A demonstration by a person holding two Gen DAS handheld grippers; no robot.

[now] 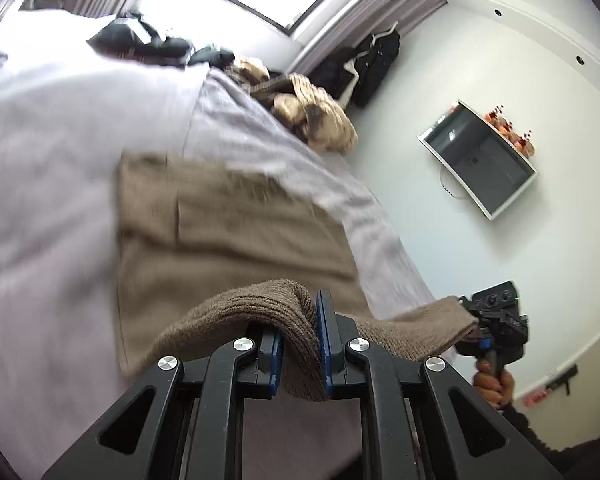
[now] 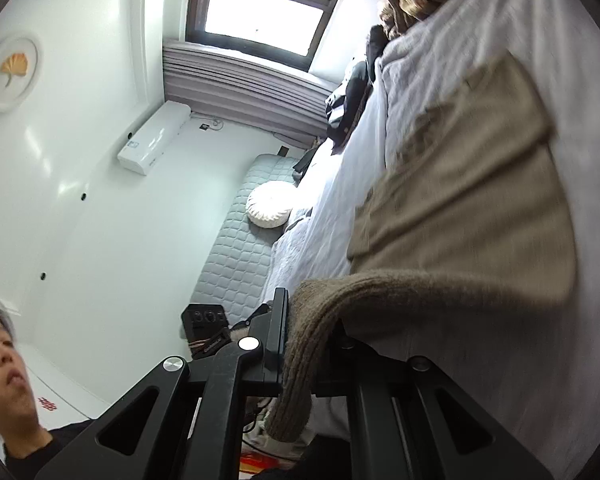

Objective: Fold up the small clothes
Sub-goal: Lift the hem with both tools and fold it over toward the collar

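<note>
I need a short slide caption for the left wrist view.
Left gripper pinches brown knit garment above bed; right gripper holds its other corner.

Left claw (image 1: 300, 344), right claw (image 2: 300, 344) clamped

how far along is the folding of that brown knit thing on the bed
Done: the brown knit garment lies spread flat on the bed. In hand: the left gripper and right gripper each pinch its ribbed near edge, lifted off the bed. Left: carrying that edge over to make the fold, plus the tan pile beyond.
</note>
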